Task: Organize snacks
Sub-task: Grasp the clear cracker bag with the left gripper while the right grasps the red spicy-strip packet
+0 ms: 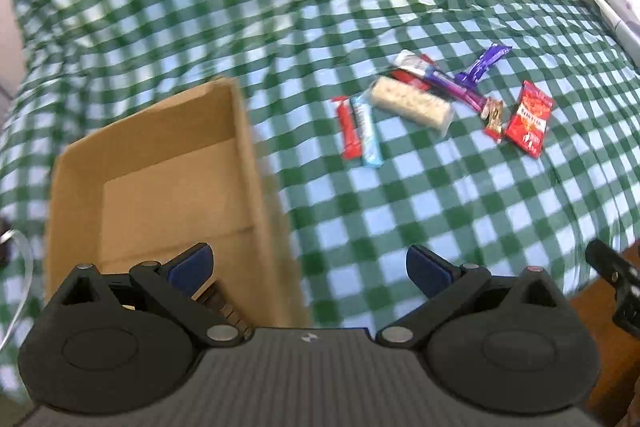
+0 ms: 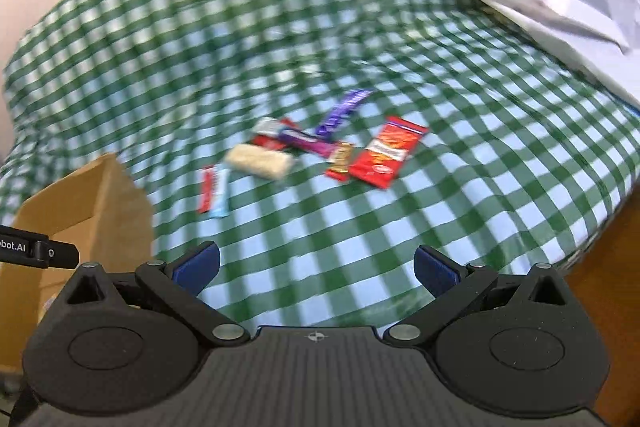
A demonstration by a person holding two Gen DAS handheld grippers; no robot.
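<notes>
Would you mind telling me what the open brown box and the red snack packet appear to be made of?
The open brown box looks like plain matte cardboard, with folded base flaps showing. The red snack packet seems to be glossy printed film, probably plastic or foil, with crimped ends.

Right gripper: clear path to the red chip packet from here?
Probably yes. The right gripper is open and empty, only bare checked cloth lies between it and the red chip packet, which sits at the pile's right edge.

Even daylight, motion blur, fisheye-warped edges
</notes>
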